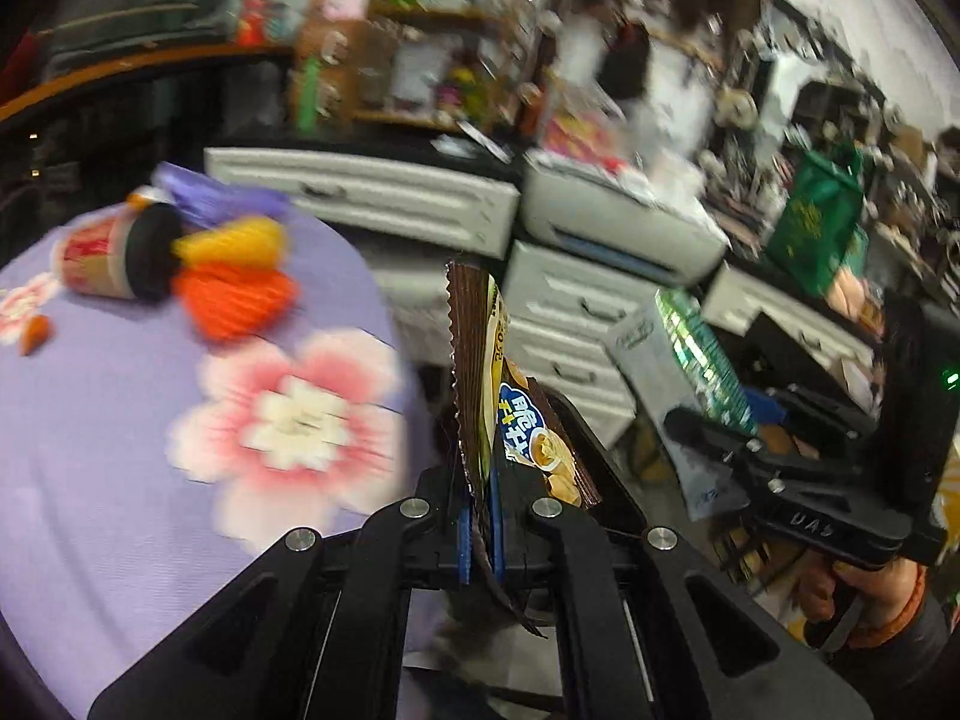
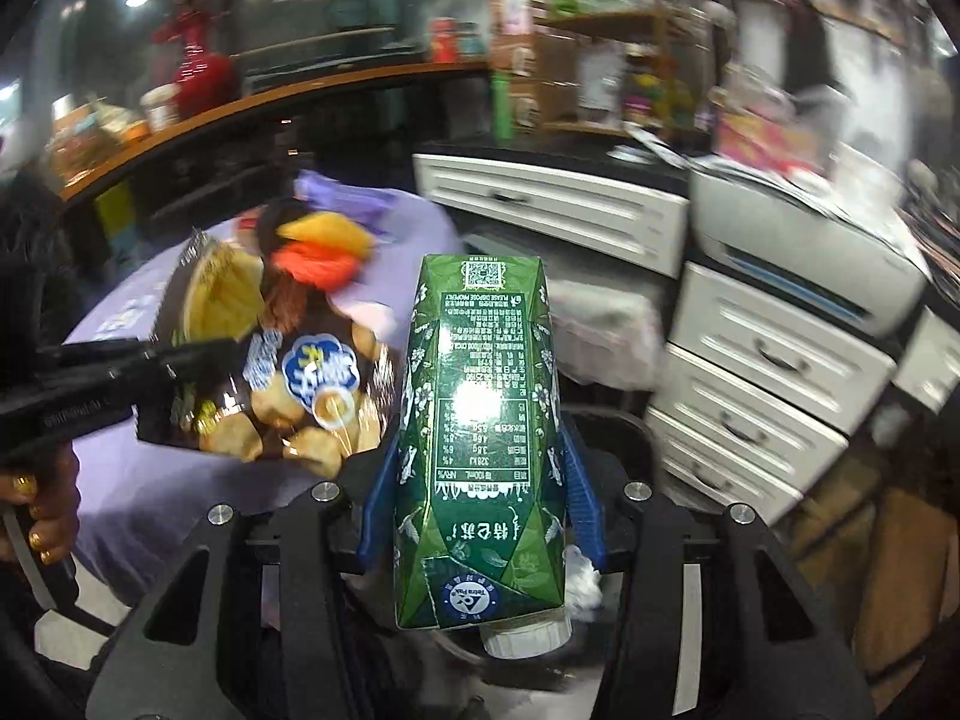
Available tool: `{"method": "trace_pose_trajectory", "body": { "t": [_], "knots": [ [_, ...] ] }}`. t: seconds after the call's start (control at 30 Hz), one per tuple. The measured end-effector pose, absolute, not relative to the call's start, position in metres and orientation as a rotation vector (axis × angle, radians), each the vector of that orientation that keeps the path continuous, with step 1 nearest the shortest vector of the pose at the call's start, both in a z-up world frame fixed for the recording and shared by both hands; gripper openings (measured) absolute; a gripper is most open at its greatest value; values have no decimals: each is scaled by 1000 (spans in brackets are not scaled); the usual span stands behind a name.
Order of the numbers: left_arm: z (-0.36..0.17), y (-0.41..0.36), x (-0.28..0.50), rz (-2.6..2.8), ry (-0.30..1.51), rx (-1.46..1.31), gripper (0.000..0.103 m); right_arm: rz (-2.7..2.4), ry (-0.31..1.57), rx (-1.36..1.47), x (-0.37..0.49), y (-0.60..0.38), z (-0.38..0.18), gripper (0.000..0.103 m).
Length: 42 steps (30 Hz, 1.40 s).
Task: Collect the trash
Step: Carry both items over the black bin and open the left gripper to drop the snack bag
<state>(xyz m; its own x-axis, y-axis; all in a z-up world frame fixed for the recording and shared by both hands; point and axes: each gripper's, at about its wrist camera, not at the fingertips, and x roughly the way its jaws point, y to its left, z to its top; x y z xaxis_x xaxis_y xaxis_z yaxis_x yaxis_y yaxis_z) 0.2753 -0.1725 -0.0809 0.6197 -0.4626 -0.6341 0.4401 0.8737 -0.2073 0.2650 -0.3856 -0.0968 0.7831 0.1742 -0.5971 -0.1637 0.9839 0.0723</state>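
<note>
Held a brown wrapper (image 1: pixel 480 372) with a blue-and-white logo and golden snack pictures; seen broadside from the right wrist (image 2: pixel 282 384), with a yellow patch as well. Gripped a dark green carton (image 2: pixel 480 420) printed with white text, pale flower sprigs, a blue round mark and a white cap. Wore blue pads (image 1: pixel 465 531) on black frames. Spread lilac cloth (image 1: pixel 120 450) patterned with pink-and-white blossoms. Showed an orange and a yellow toy (image 1: pixel 237 294), a red-and-tan cup (image 1: pixel 102 264) with black lid, white drawers (image 1: pixel 372 198), a green bag (image 1: pixel 816 222).

wrist views: forward-down, close | shared: purple tablecloth (image 1: pixel 120 450); drawers (image 2: pixel 774 360)
</note>
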Motion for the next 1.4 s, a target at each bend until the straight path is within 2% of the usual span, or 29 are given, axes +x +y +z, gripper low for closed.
{"method": "trace_pose_trajectory", "body": {
  "t": [0.3, 0.73, 0.87, 0.93, 1.03, 1.4],
  "knots": [
    [-150, -251, 292, -576, 892, 90, 5, 83, 703, 101, 249, -440, -137, 49],
    [-223, -301, 314, -583, 1041, 217, 5, 40, 750, 154, 243, -467, -170, 49],
    [-236, -309, 316, -590, 1066, 251, 14, 24, 769, 181, 244, -475, -179, 49],
    [-240, -312, 316, -588, 1069, 266, 34, 20, 776, 189, 245, -478, -183, 49],
    [-241, -316, 317, -590, 1056, 270, 46, 16, 785, 194, 246, -479, -187, 49],
    [-201, -301, 299, -577, 916, 283, 61, 49, 837, 200, 270, -474, -209, 49]
  ]
}}
